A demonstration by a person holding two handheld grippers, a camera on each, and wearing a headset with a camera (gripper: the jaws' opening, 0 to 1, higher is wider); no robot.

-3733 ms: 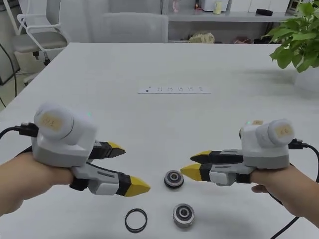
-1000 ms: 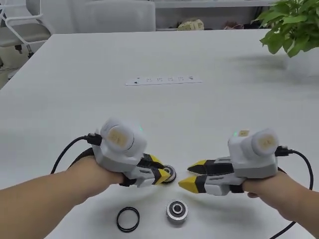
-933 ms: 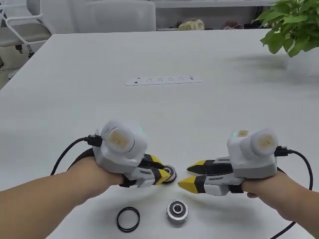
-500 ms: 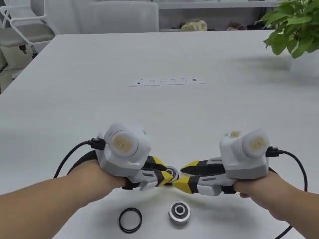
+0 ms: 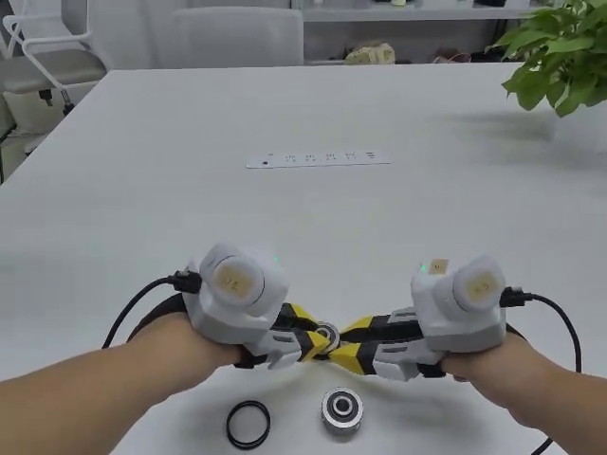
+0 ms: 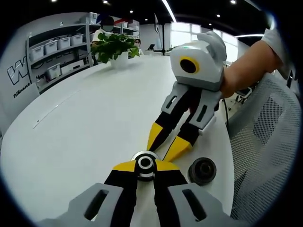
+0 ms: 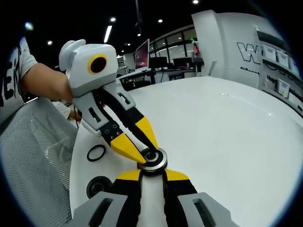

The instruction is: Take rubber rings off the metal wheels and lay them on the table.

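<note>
While left hand-held gripper (image 6: 145,167) clamped on metal wheel (image 7: 154,160), right hand-held gripper (image 7: 152,176) tip-first against it, grip unclear.

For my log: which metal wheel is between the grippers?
The farther wheel, held in the left gripper with the right gripper at it; the other wheel lies free.

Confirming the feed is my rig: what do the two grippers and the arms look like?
The left gripper and right gripper match: pale grey bodies, black jaws tipped yellow, a black cable from each. The forearms are bare; grey printed T-shirt sleeve.
</note>
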